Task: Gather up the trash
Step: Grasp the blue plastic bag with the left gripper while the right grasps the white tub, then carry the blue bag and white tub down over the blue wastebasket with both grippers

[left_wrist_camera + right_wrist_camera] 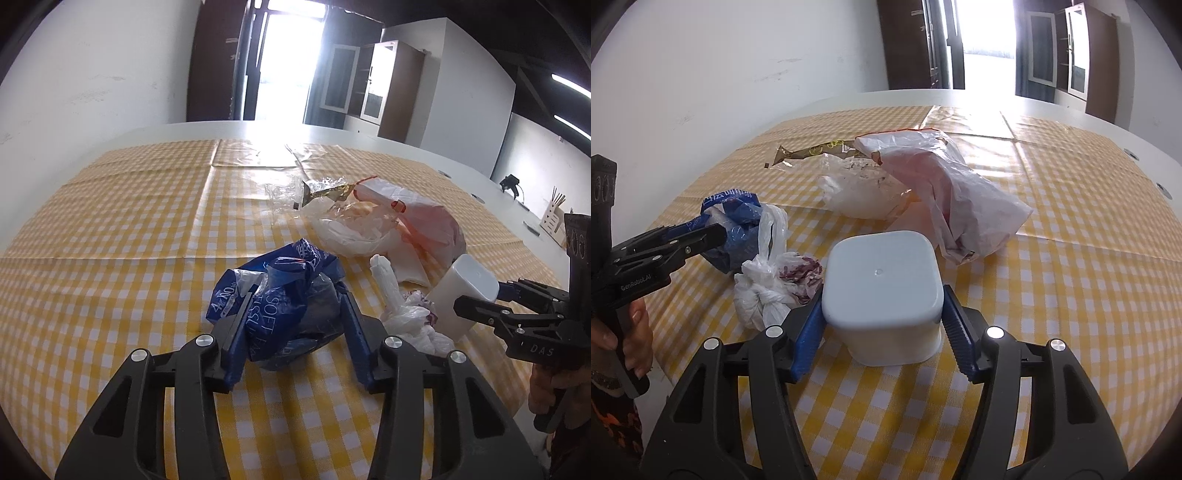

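Left wrist view: the left gripper (291,325) has its blue fingers (236,332) set on either side of a crumpled blue plastic wrapper (280,295) lying on the yellow checked tabletop (110,258). The pads look pressed into the wrapper's sides, so it appears gripped, though only its soft outer folds. Just to the right lie a knotted white bag (410,317) and a white square tub (461,291), upside down, with the right gripper (476,306) reaching in at it. Further back sit a pink-and-white bag (424,221) and clear film. The risk here, as I judge it: the slippery wrapper could slide out or tear free when lifted.

Right wrist view: the fingers (809,332) flank the tub (879,291). The left pad touches its wall; the right pad seems to stand slightly off, so the tub is not yet clamped. The knotted bag (768,291) touches the left finger. Closing could pinch that bag, or the smooth, tapered tub could squirt forward. The two grippers work near each other and could collide.
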A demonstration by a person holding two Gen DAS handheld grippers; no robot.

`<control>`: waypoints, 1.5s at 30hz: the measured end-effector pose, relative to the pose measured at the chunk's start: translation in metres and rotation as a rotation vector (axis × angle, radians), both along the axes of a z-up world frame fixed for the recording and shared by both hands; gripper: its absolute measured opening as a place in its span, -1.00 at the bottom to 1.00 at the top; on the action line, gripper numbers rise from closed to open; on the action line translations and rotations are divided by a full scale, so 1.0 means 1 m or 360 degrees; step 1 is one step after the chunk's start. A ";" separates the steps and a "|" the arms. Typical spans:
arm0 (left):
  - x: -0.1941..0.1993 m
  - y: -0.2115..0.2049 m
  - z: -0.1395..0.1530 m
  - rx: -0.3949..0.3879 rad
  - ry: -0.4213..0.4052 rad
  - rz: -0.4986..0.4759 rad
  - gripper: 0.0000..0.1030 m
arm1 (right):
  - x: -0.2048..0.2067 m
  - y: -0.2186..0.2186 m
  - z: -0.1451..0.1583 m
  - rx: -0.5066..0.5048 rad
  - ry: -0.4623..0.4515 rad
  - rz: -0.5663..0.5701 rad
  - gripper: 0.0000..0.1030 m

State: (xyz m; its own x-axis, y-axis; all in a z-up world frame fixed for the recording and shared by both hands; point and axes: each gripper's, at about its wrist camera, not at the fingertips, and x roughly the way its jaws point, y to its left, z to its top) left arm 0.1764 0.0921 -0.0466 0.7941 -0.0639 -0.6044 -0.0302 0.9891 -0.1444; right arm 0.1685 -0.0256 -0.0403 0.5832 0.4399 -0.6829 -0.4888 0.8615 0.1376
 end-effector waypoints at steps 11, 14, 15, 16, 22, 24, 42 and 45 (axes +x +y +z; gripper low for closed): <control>-0.041 -0.011 0.020 -0.0003 -0.0110 0.0092 -0.12 | -0.025 -0.020 0.012 0.0040 -0.0062 0.0000 0.10; -0.056 -0.015 0.024 -0.0002 -0.0128 0.0106 -0.12 | -0.037 -0.024 0.016 0.0057 -0.0077 0.0007 0.10; -0.060 -0.018 0.026 0.0001 -0.0135 0.0105 -0.12 | -0.041 -0.025 0.017 0.0061 -0.0084 0.0009 0.10; -0.065 -0.020 0.027 0.0003 -0.0142 0.0104 -0.12 | -0.045 -0.027 0.019 0.0065 -0.0092 0.0012 0.10; -0.092 -0.037 0.033 -0.0003 -0.0182 0.0106 -0.12 | -0.073 -0.038 0.025 0.0094 -0.0138 0.0031 0.10; -0.102 -0.042 0.035 -0.0011 -0.0191 0.0107 -0.12 | -0.082 -0.041 0.025 0.0103 -0.0148 0.0037 0.10; -0.186 -0.083 0.029 0.0027 -0.0214 0.0059 -0.12 | -0.165 -0.072 0.022 0.0138 -0.0217 0.0147 0.10; -0.195 -0.086 0.030 0.0015 -0.0215 0.0042 -0.12 | -0.175 -0.077 0.020 0.0127 -0.0222 0.0153 0.10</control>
